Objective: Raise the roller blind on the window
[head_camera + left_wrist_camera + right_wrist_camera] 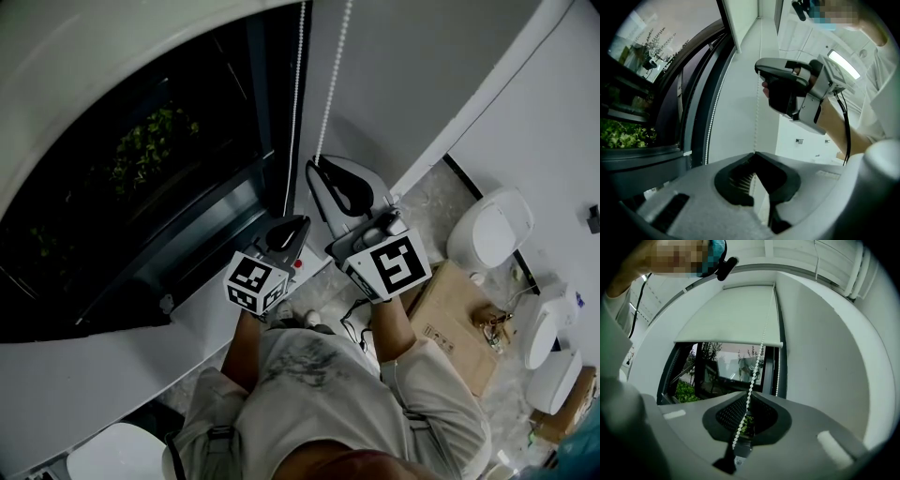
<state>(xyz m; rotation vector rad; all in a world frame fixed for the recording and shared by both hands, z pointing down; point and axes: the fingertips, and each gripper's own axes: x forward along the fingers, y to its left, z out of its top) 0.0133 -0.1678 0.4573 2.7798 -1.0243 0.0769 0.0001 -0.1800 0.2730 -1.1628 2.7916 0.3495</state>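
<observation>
The white roller blind [729,315] covers the upper part of the window [141,187], with its bottom bar [731,343] above the dark glass. Two strands of white bead chain [333,75] hang beside the frame. My right gripper [749,397] is shut on one strand, which runs up from its jaws to the blind's top. In the left gripper view the bead chain [756,122] drops from the right gripper [787,89] into my left gripper [754,157], which is shut on it lower down. The other strand [710,126] hangs free along the frame.
A pale window sill [187,319] runs below the window. On the floor to the right lie a cardboard box [459,319] and several white ceramic fixtures [492,230]. The white wall [825,357] stands close on the right of the chain.
</observation>
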